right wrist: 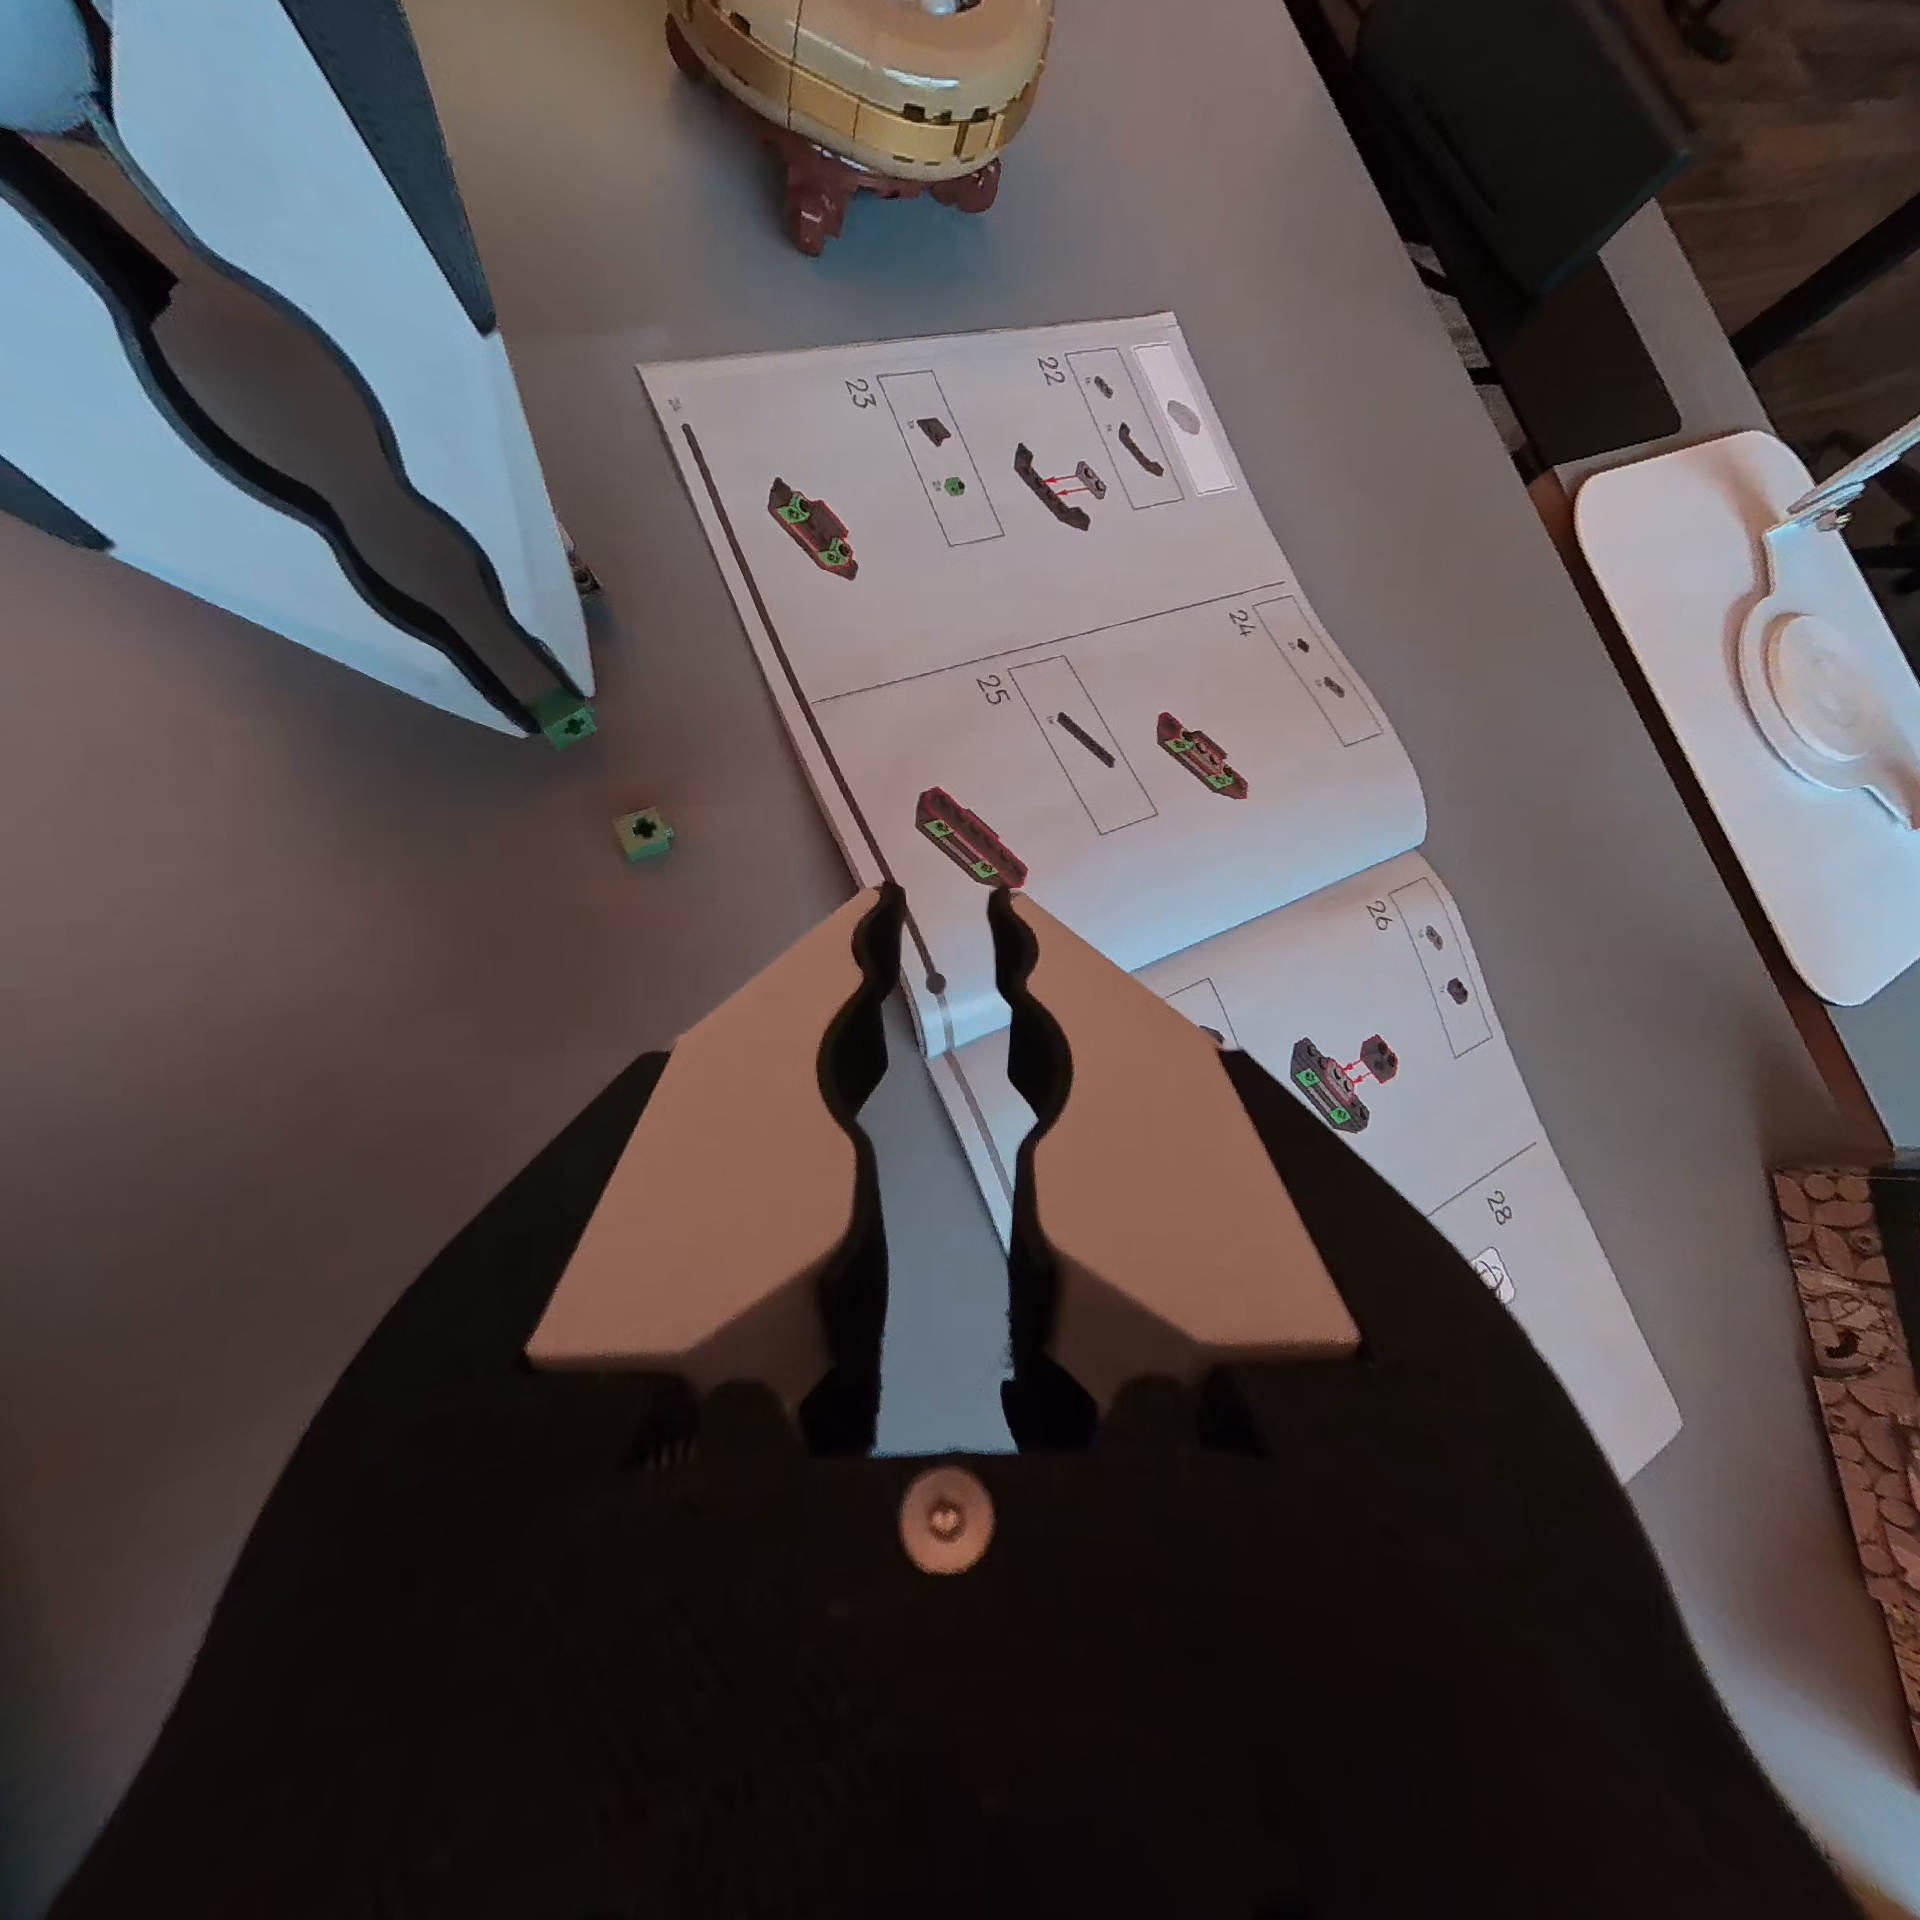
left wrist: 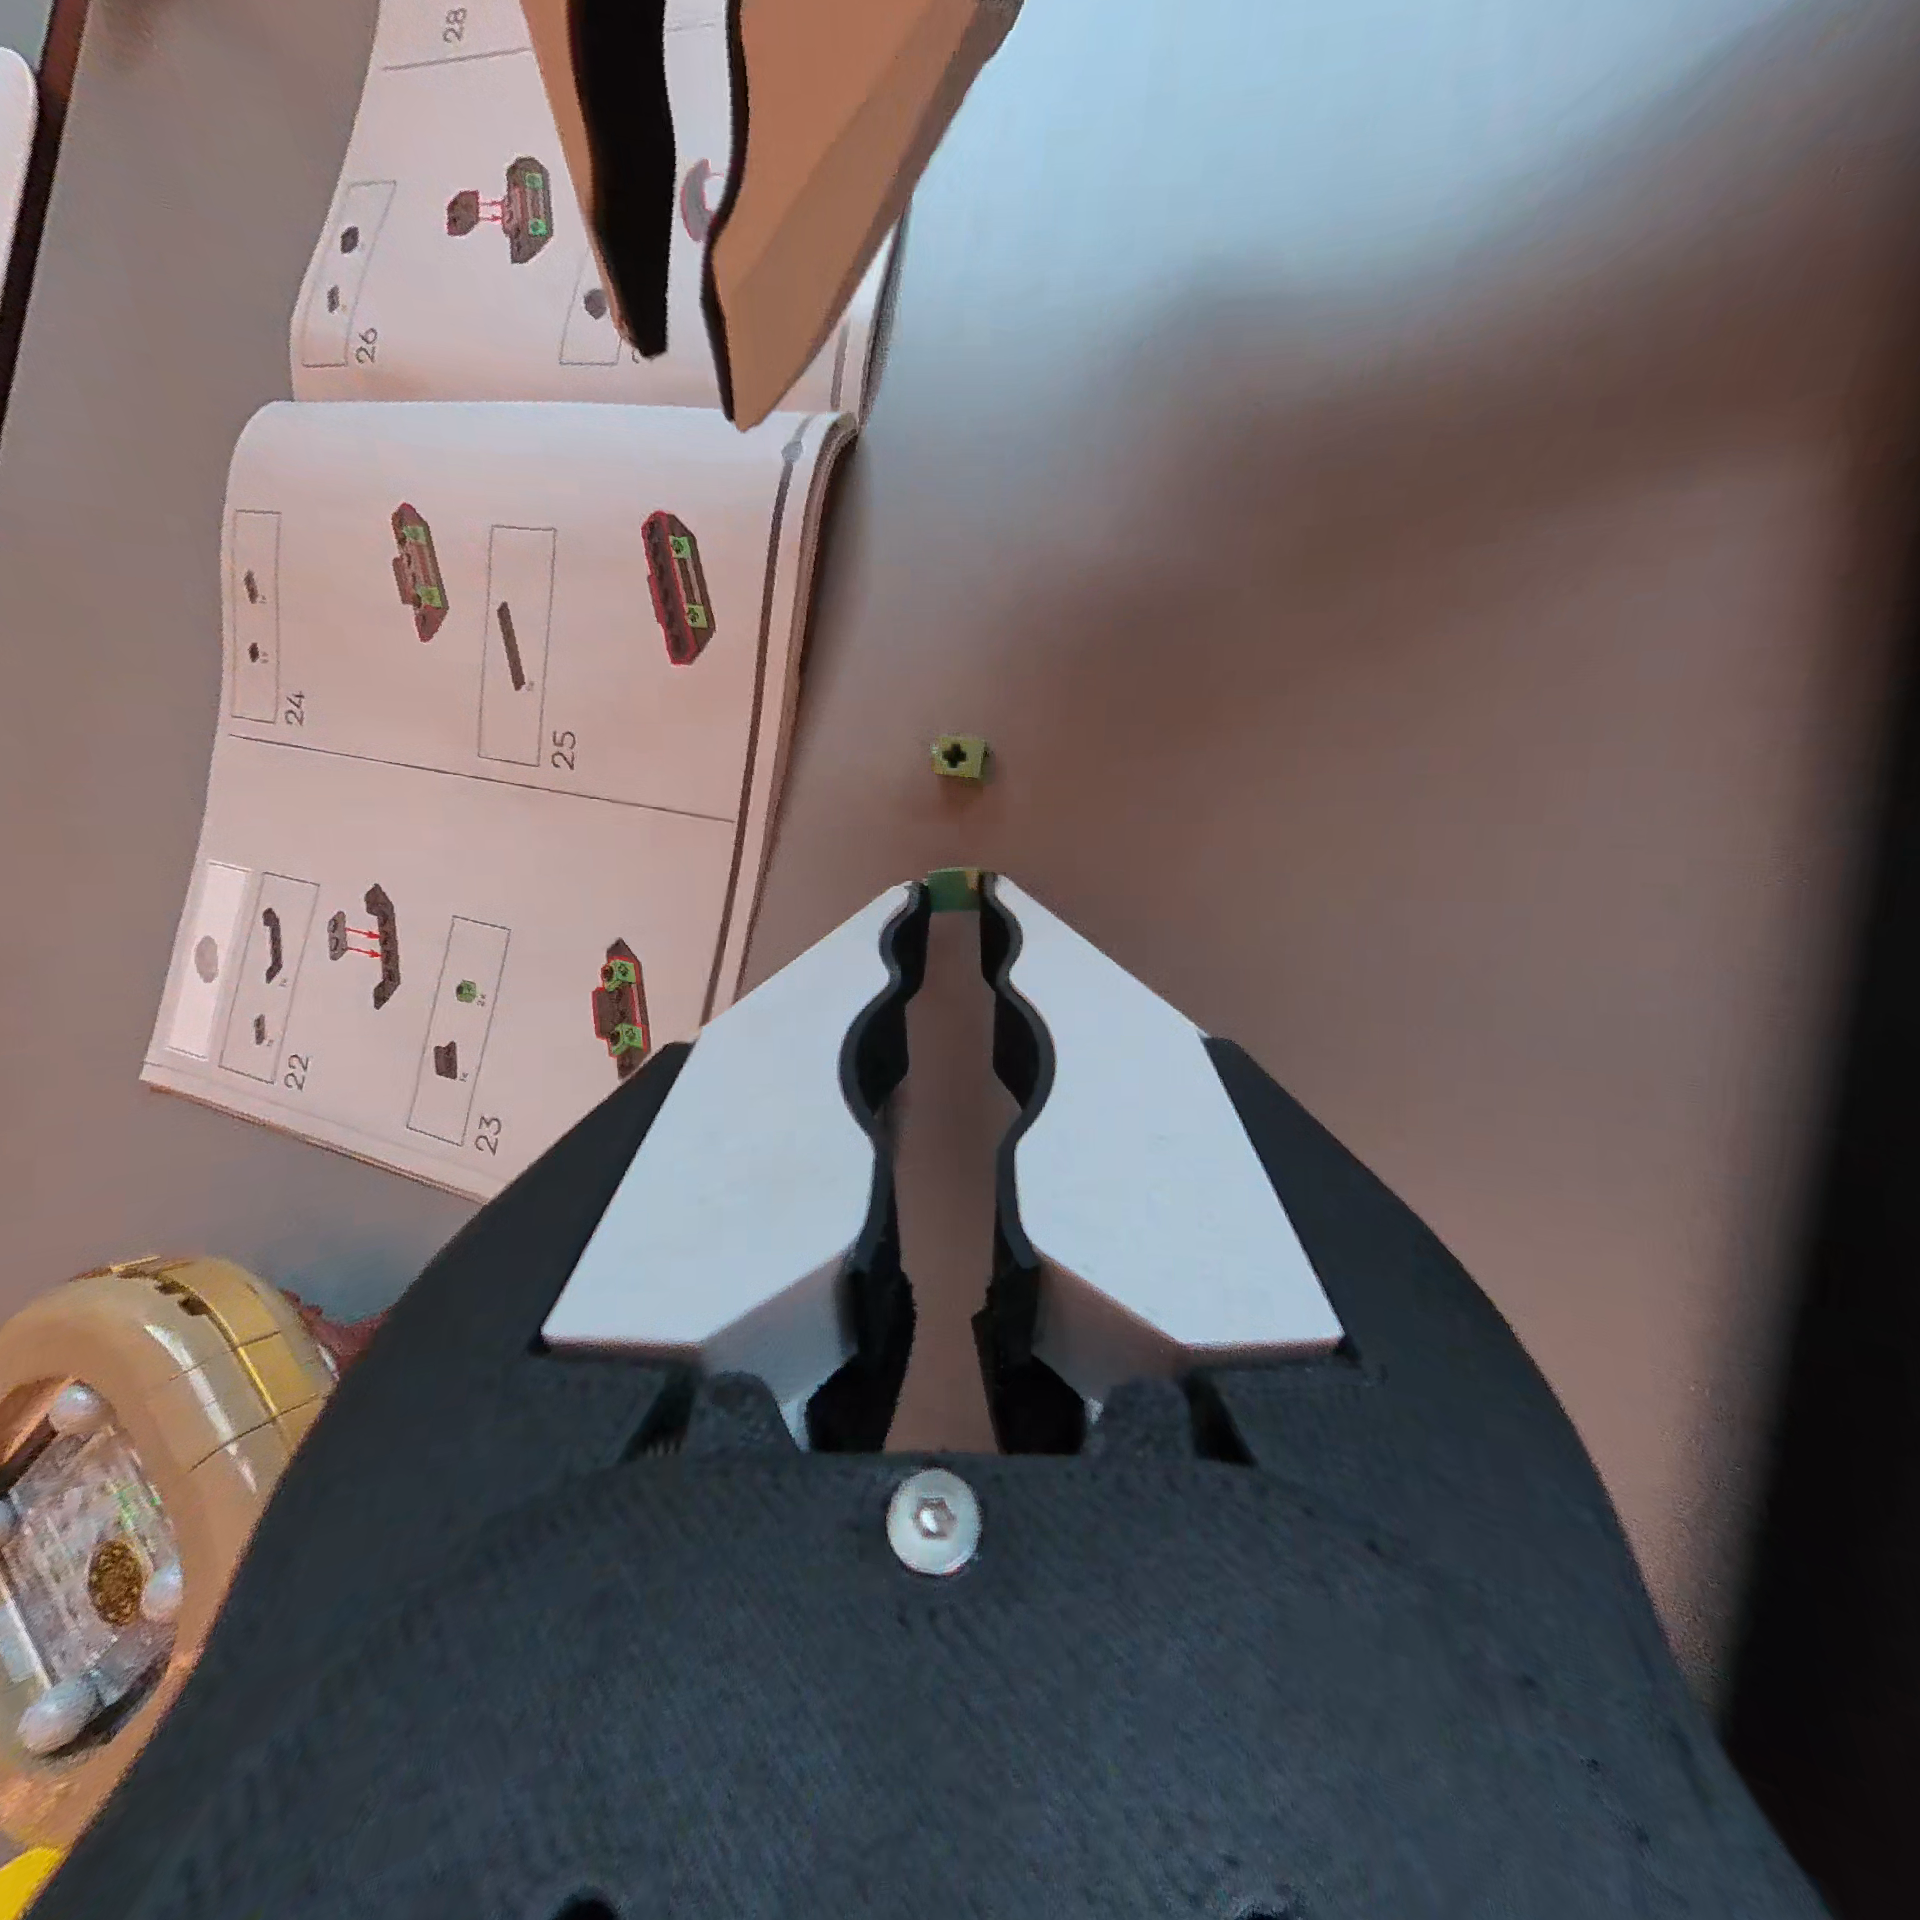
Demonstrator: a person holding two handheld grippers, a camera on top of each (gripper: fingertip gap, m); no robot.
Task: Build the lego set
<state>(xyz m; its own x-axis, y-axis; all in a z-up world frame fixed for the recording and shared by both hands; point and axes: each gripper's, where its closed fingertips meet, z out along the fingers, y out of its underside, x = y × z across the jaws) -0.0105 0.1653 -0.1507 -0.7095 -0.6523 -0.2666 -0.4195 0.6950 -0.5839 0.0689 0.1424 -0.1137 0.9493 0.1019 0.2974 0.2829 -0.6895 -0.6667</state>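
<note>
My left gripper [left wrist: 951, 891] is shut on a small green brick [left wrist: 951, 890], pinched at the fingertips just above the grey table; it also shows in the right wrist view [right wrist: 556, 712] with the brick [right wrist: 567, 720] at its tips. A second green brick [left wrist: 963, 761] with a cross-shaped hole lies on the table a little beyond it, also seen in the right wrist view [right wrist: 644, 834]. My right gripper [right wrist: 943, 902] is open and empty, hovering over the edge of the open instruction booklet [right wrist: 1091, 665], and shows at the top of the left wrist view [left wrist: 691, 353].
The instruction booklet [left wrist: 499, 748] lies open on the grey table [left wrist: 1351, 727]. A tan and gold built model on a brown stand [right wrist: 873, 94] stands at the far side. A white tray [right wrist: 1745, 727] and a patterned box [right wrist: 1860, 1403] sit at the right edge. There is about 9 cm between the tips of the two grippers.
</note>
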